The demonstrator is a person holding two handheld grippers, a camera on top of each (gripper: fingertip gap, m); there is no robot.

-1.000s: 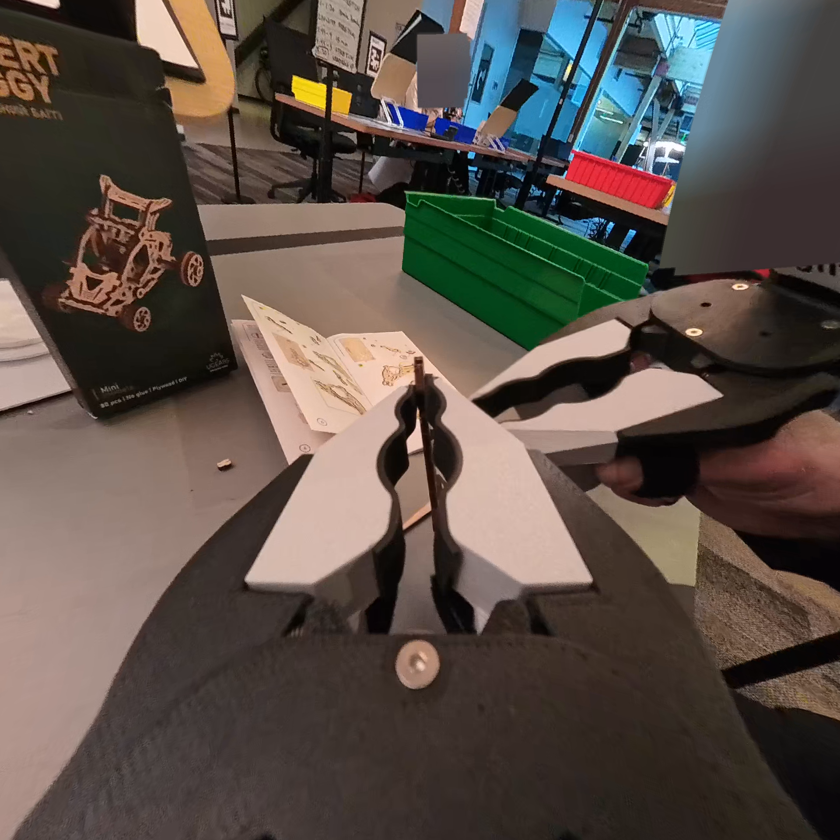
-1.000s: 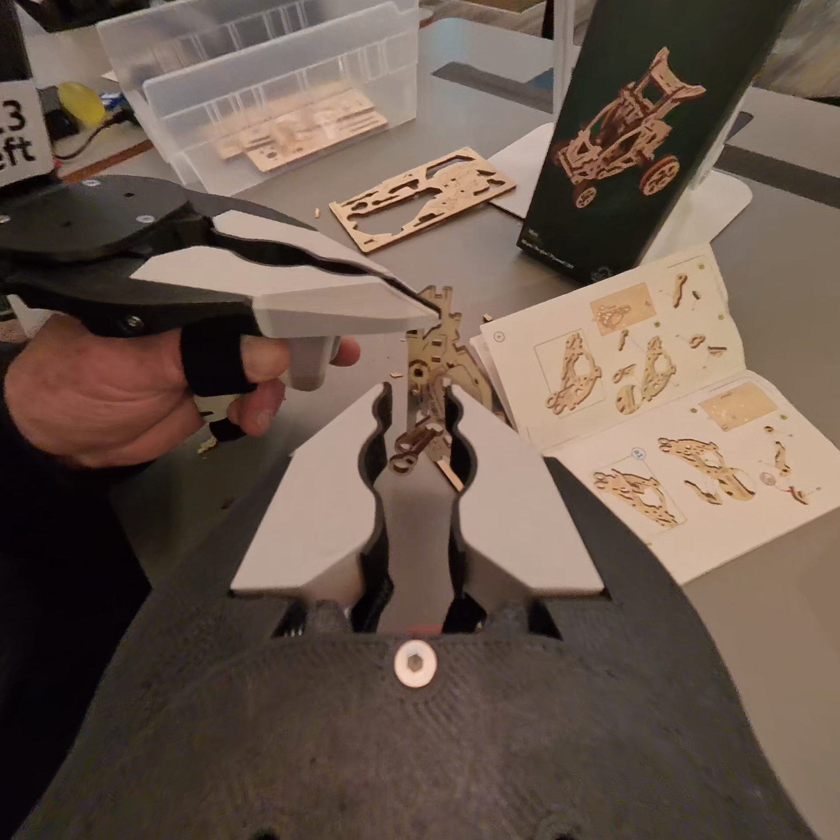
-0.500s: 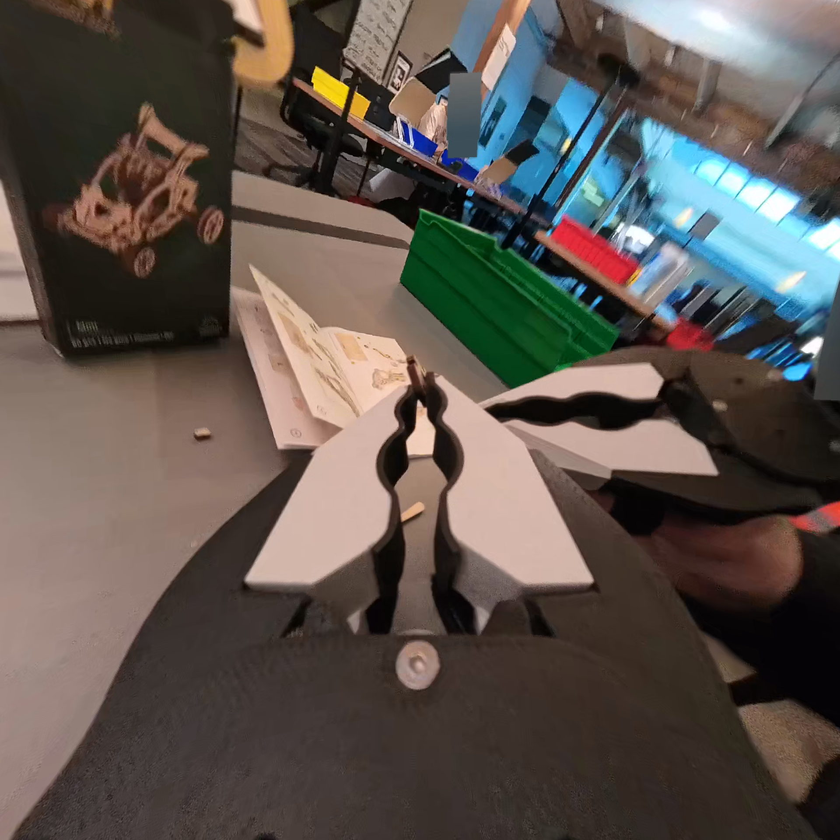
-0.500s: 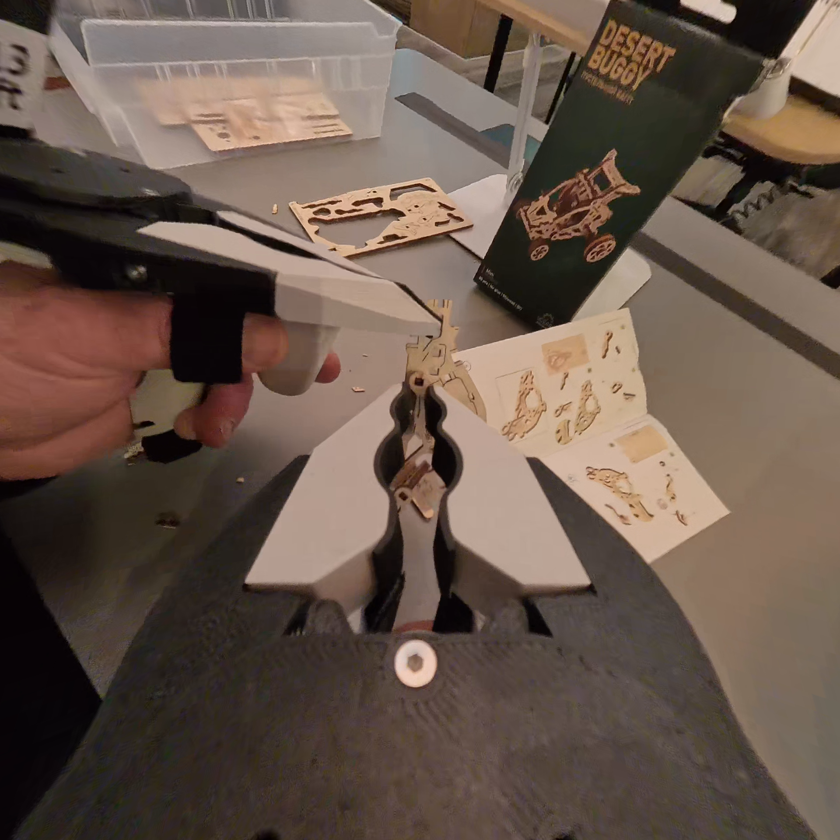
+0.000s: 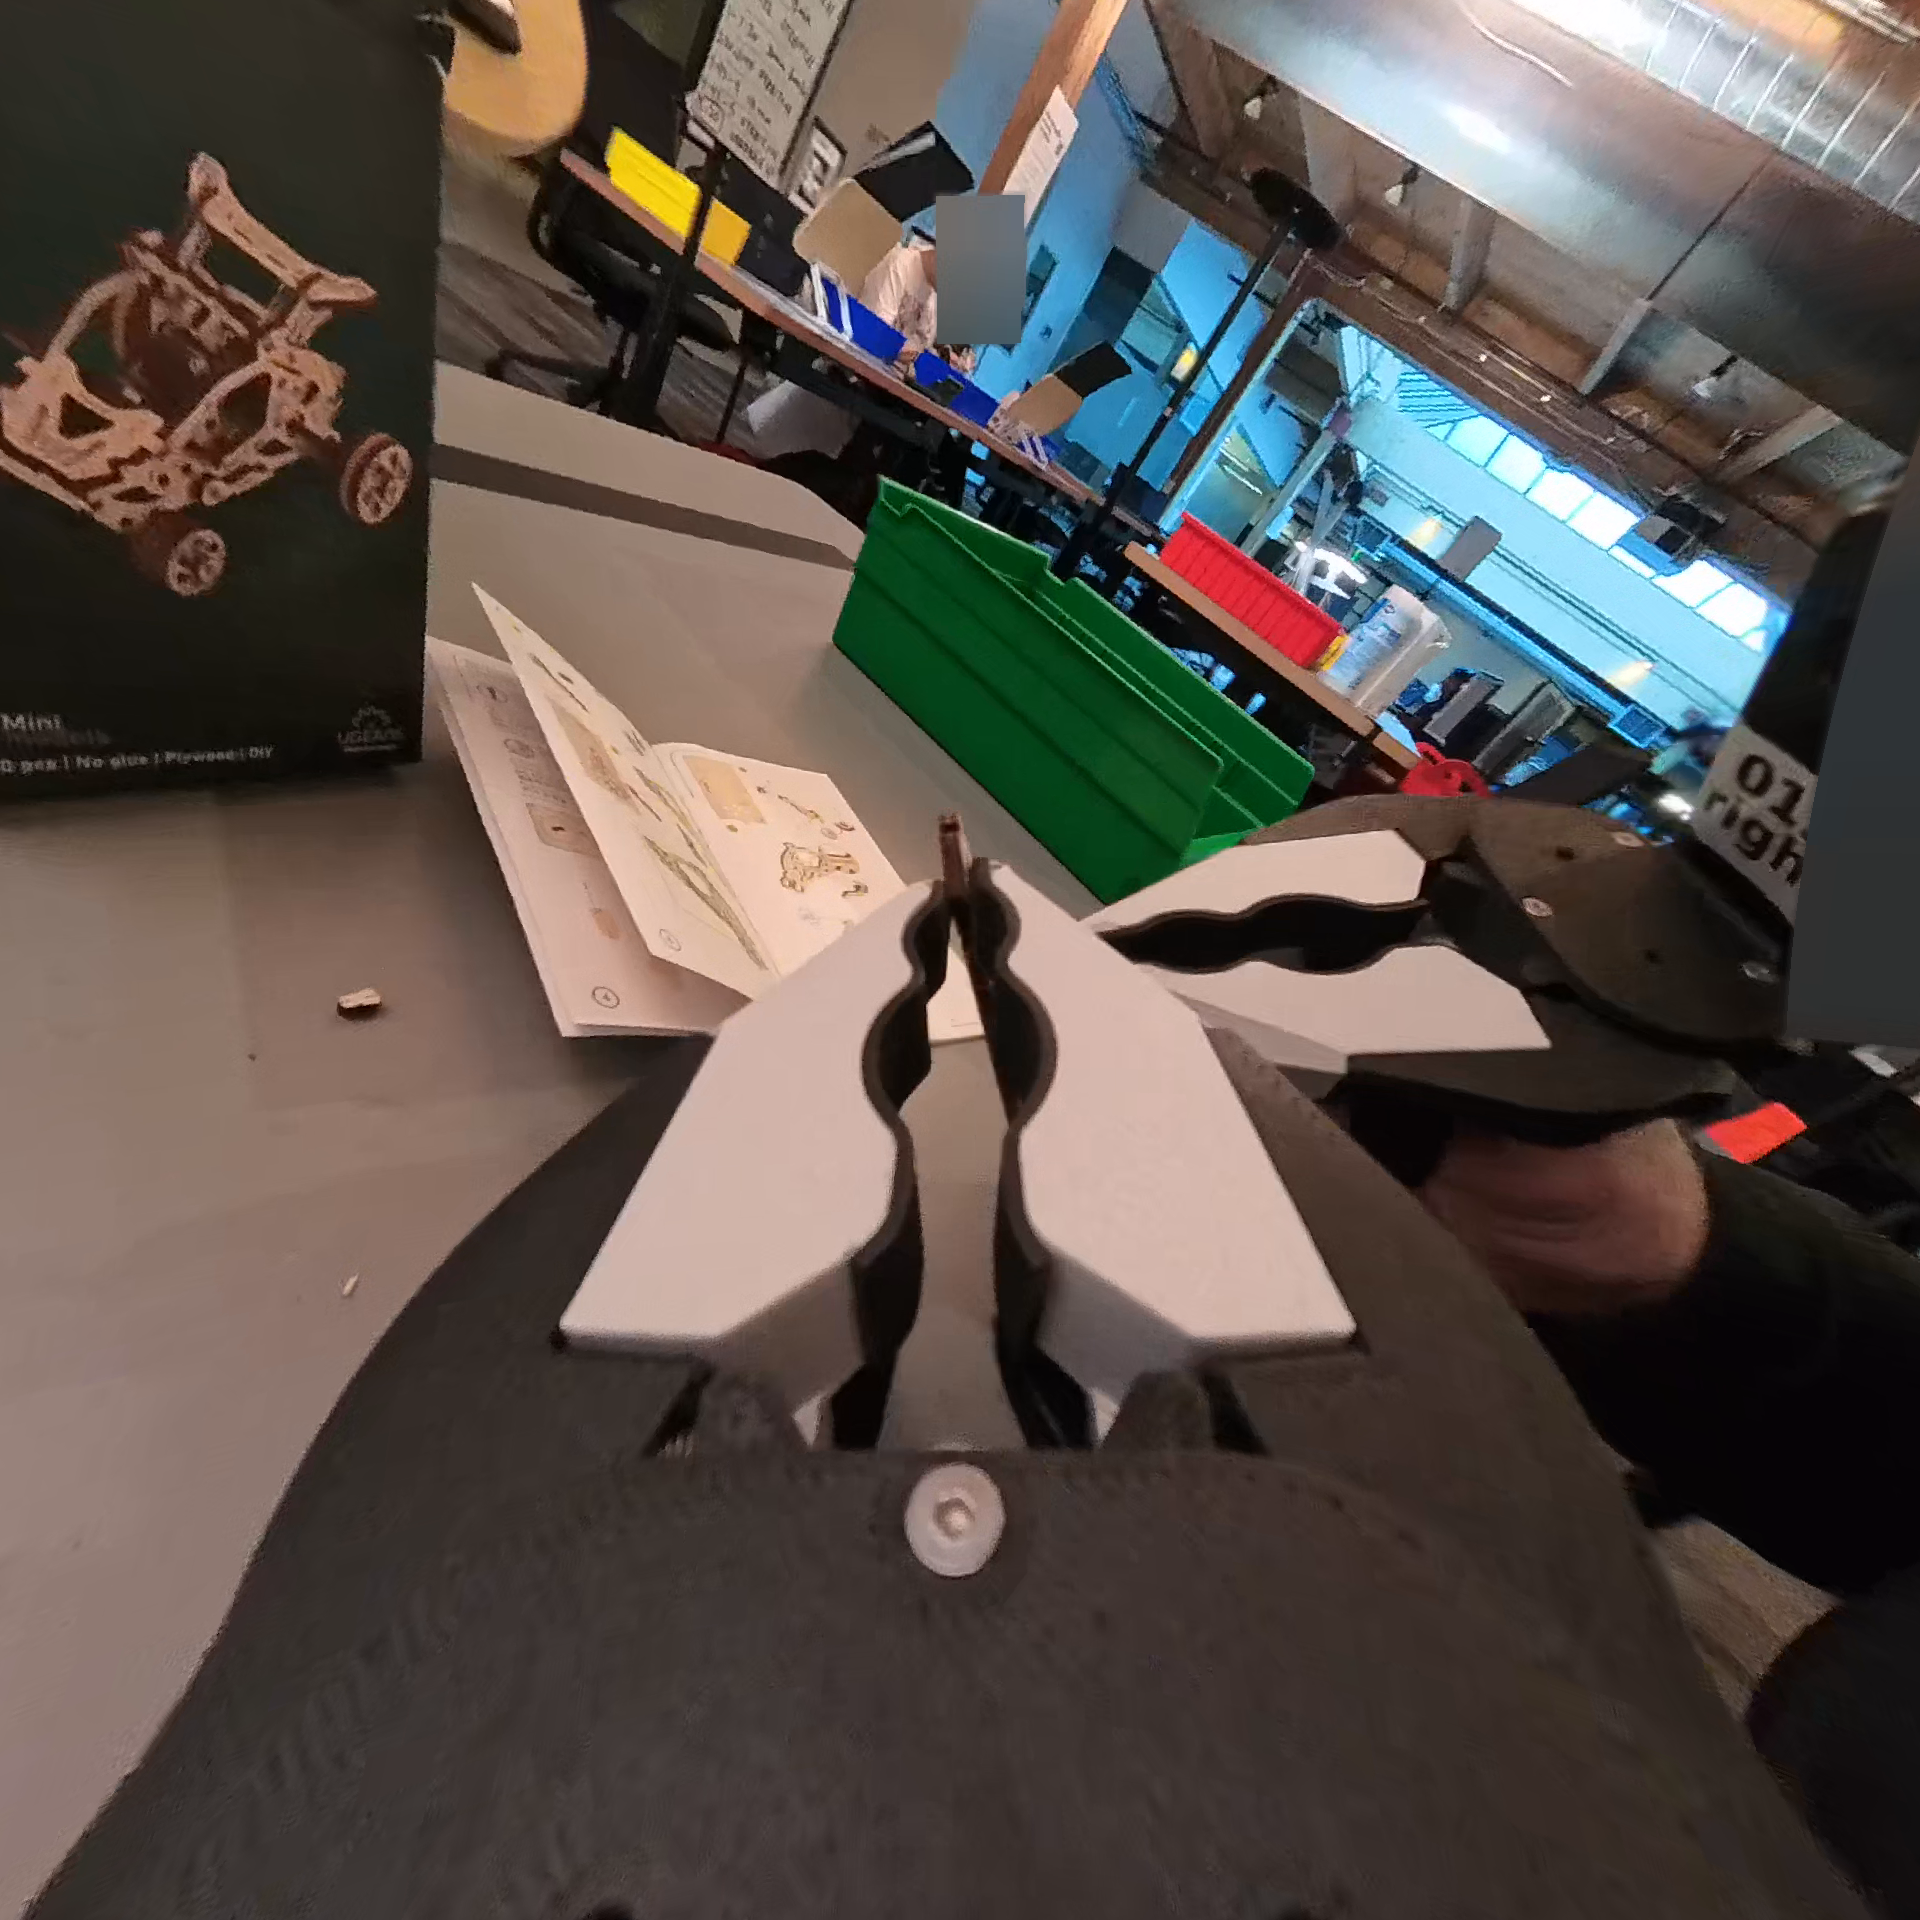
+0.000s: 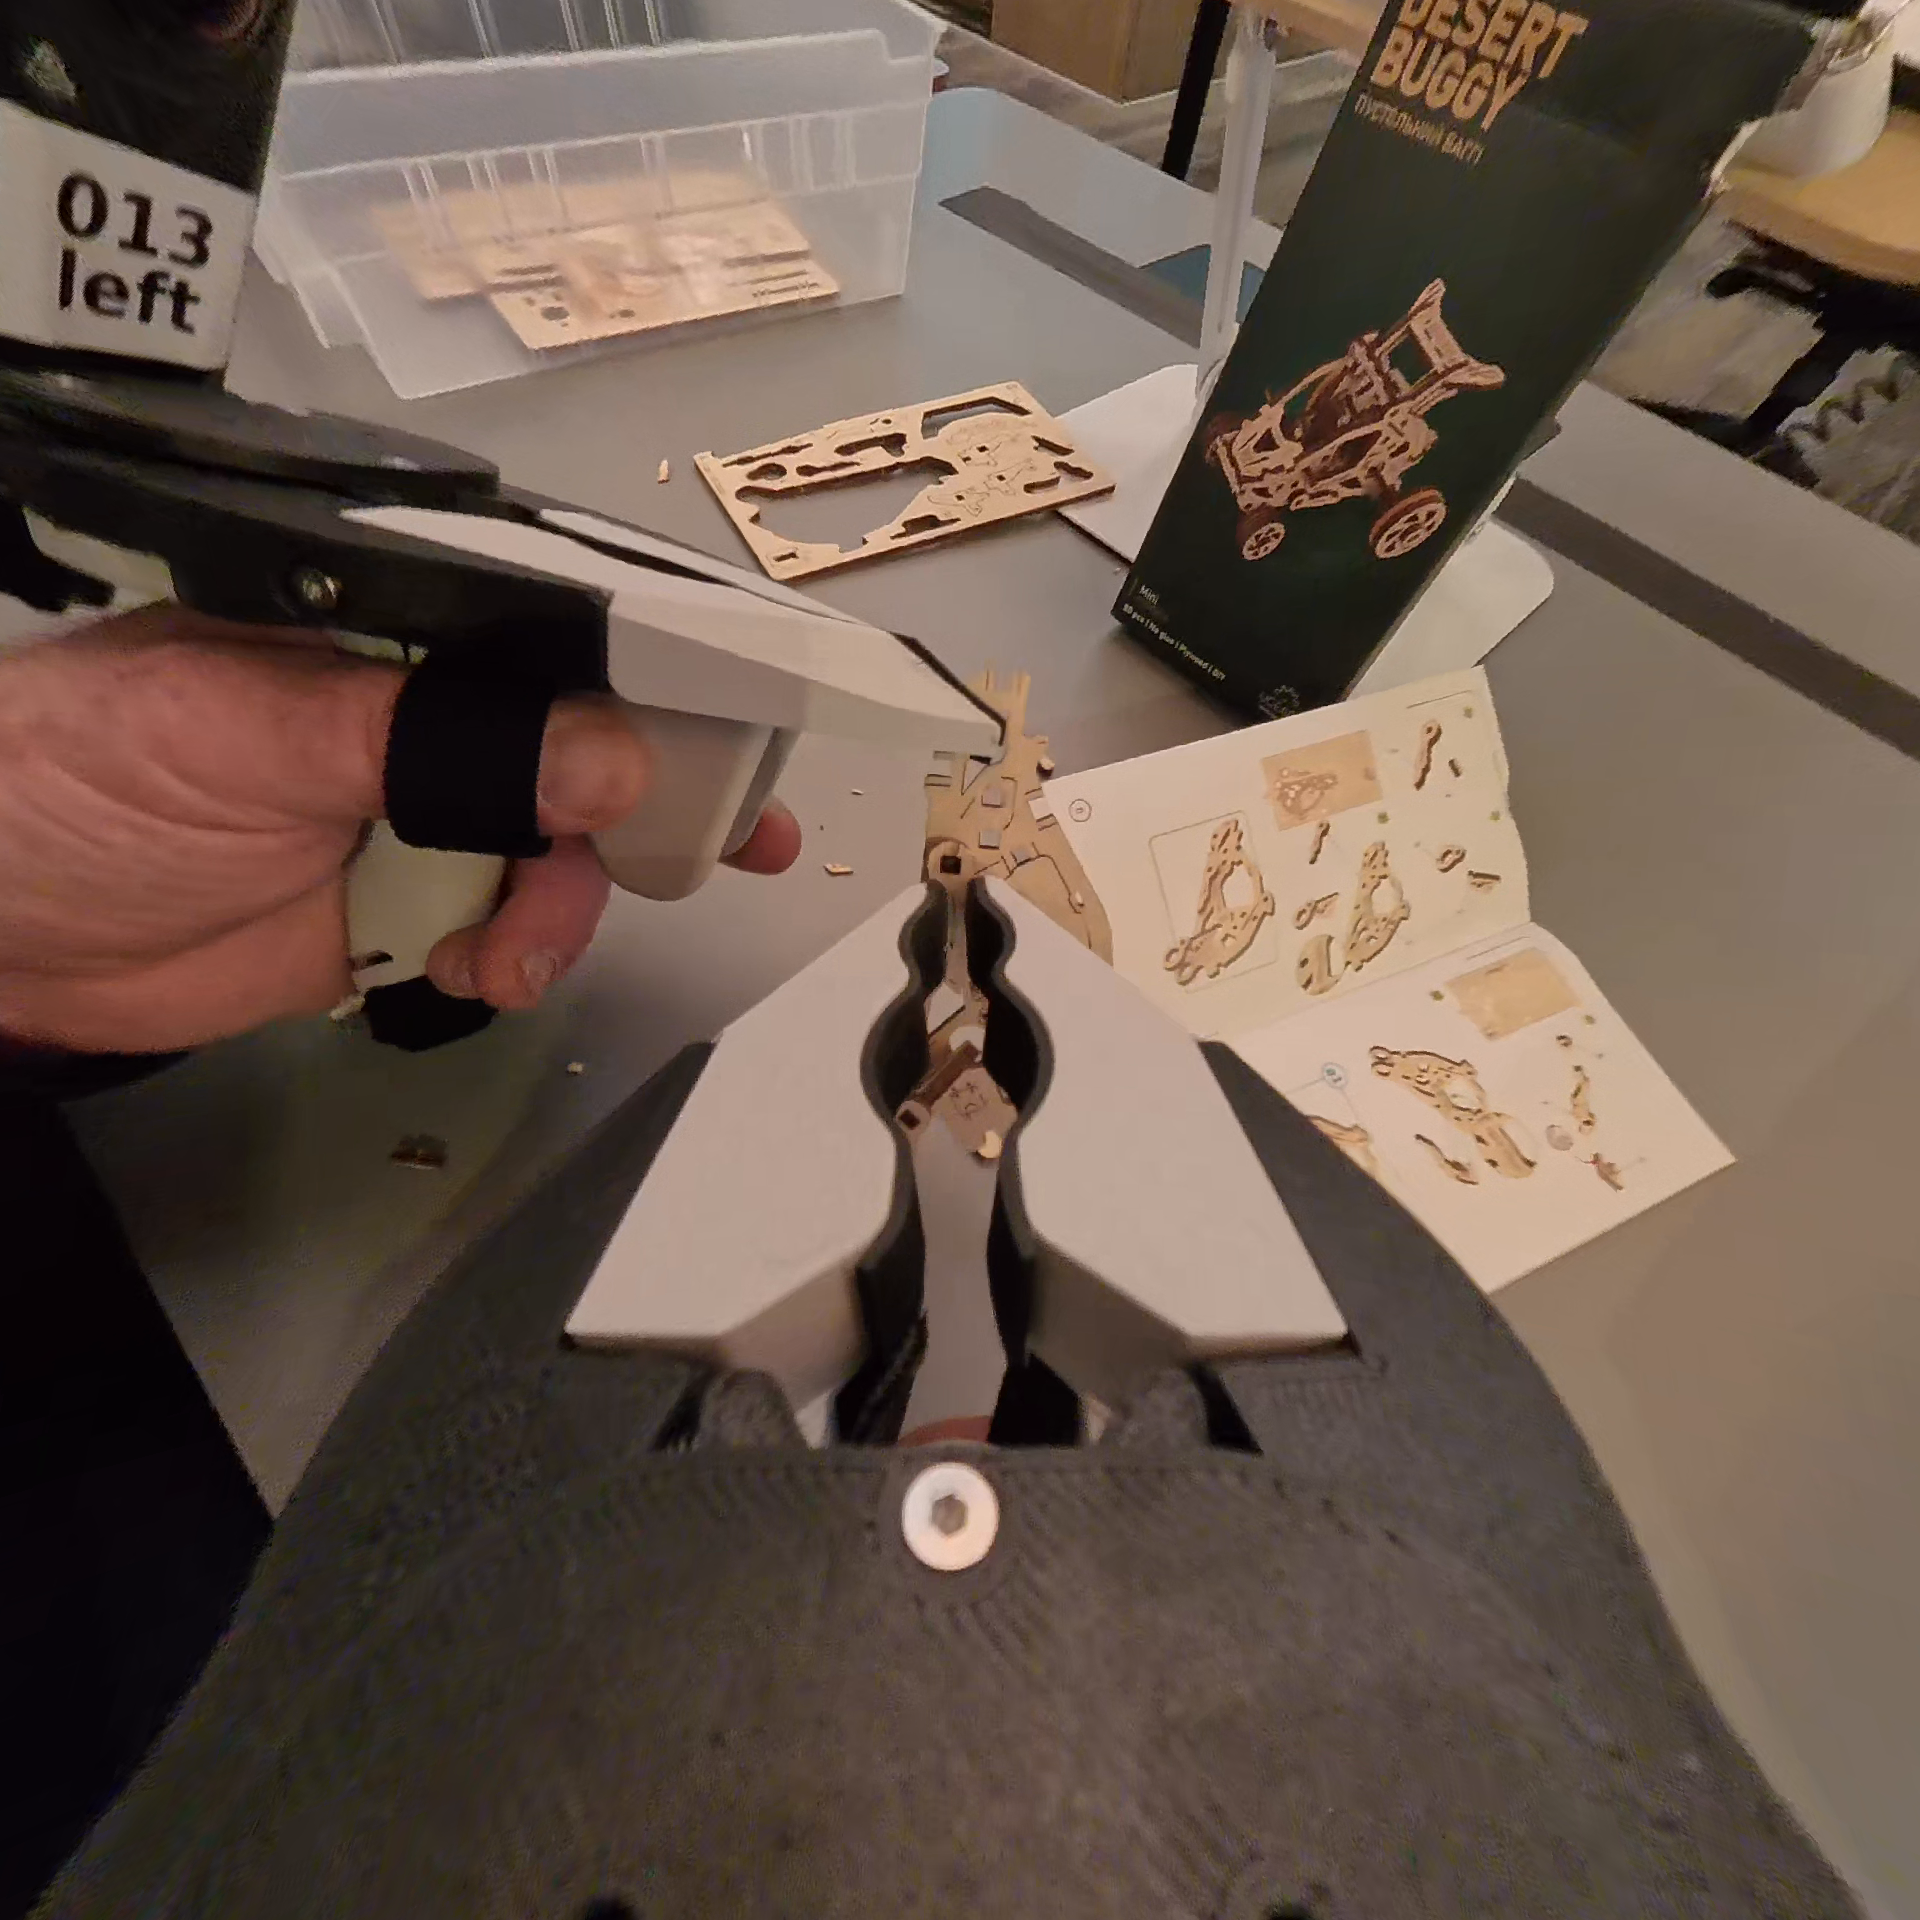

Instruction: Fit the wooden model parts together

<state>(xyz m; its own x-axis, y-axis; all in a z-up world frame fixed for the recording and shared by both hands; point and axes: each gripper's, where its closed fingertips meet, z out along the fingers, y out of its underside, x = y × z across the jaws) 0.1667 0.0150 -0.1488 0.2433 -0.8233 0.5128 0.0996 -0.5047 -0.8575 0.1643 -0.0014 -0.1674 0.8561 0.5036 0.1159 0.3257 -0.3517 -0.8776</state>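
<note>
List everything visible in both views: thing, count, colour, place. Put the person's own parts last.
Wooden model part: one, tan, gripped by both tongs above the table.
Punched sheet: one, tan, flat on the table.
Clear bin: one, holding tan sheets, far side.
Kit box: one, dark green, upright.
Instruction booklet: one, white, open beside the box.
Green bin: one, on the table.
Table: one, grey.
Wood scraps: several, tan, scattered.
Left tongs: shut on the part.
Right tongs: shut on the part.
Hand: one, holding left tongs.
</note>
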